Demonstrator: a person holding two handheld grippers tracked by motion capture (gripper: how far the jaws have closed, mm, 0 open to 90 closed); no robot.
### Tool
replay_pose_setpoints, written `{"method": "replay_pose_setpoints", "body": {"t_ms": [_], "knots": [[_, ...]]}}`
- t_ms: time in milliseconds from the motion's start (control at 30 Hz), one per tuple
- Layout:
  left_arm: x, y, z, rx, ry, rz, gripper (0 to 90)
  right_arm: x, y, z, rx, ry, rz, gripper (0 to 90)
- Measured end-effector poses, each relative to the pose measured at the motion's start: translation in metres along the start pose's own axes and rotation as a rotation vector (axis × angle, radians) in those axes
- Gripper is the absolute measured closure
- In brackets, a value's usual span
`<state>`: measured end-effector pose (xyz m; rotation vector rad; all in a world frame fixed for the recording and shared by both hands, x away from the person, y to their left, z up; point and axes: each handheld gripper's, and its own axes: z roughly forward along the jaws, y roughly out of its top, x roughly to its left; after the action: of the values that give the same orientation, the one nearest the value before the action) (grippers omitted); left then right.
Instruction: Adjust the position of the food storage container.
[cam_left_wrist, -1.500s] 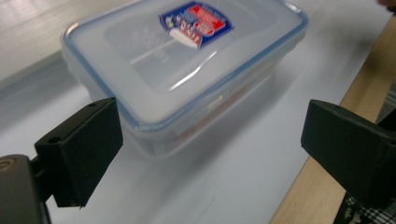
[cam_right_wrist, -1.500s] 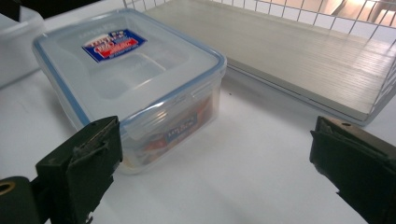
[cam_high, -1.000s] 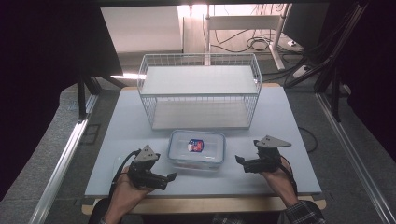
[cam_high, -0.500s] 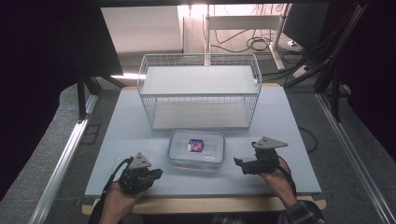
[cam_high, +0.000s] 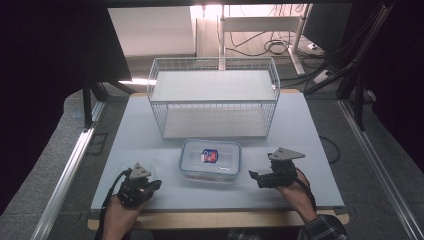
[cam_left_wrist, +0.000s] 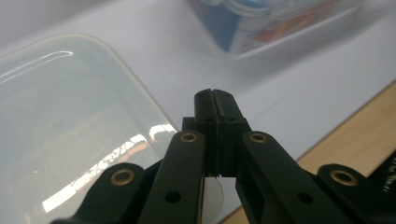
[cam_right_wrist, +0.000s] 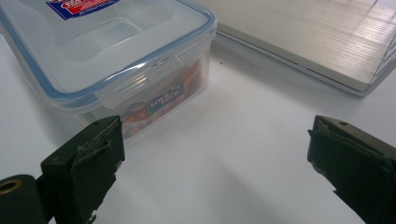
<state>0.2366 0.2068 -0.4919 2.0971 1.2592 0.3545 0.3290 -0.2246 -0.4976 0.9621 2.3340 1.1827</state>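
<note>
Your left gripper (cam_left_wrist: 215, 100) pressed together beside one loose translucent lid (cam_left_wrist: 60, 126), your right gripper (cam_right_wrist: 215, 158) spread near one lidded plastic box (cam_high: 210, 159), one wire basket (cam_high: 215, 97) behind.

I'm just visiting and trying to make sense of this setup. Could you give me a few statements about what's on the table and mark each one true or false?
1. The plastic box has its lid on. True.
2. The plastic box sits inside the wire basket. False: it stands on the table, in front of the basket.
3. The right gripper has its jaws wide apart. True; nothing is between them.
4. The left gripper holds the plastic box. False: its jaws are shut together on nothing, beside a clear lid lying on the table.
5. The wire basket is full of food. False: it has a flat white shelf on top, with no food in sight.
</note>
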Motion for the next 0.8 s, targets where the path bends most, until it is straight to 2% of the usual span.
{"method": "replay_pose_setpoints", "body": {"t_ms": [100,133,233,267,333,467,600,667,700,800], "knots": [[0.014,-0.003,0.0,0.01,0.035,-0.02,90.0,0.0,0.0,0.001,0.002,0.003,0.003,4.2],[0.014,-0.003,0.0,0.01,0.035,-0.02,90.0,0.0,0.0,0.001,0.002,0.003,0.003,4.2],[0.028,-0.003,0.0,0.011,0.081,-0.033,90.0,0.0,-0.001,0.002,0.006,0.005,0.004,4.2],[0.028,-0.003,0.0,0.011,0.081,-0.033,90.0,0.0,-0.001,0.002,0.006,0.005,0.004,4.2],[0.041,-0.003,0.001,0.006,0.106,-0.05,90.0,0.0,-0.001,0.003,0.013,0.006,0.003,4.2],[0.051,-0.003,0.002,0.002,0.117,-0.073,90.0,0.0,-0.001,0.004,0.019,0.005,0.005,4.2],[0.05,-0.002,0.001,-0.006,0.125,-0.066,90.0,0.0,-0.001,0.004,0.019,0.004,0.007,4.2],[0.046,0.001,-0.001,-0.034,0.112,-0.059,90.0,0.0,-0.001,0.004,0.02,0.004,0.009,4.2],[0.042,0.005,-0.001,-0.059,0.087,-0.041,86.3,-0.001,-0.001,0.004,0.017,0.003,0.017,4.1],[0.034,0.012,0.003,-0.075,0.04,-0.015,81.6,-0.001,-0.001,0.005,0.02,0.009,0.028,2.1]]}}
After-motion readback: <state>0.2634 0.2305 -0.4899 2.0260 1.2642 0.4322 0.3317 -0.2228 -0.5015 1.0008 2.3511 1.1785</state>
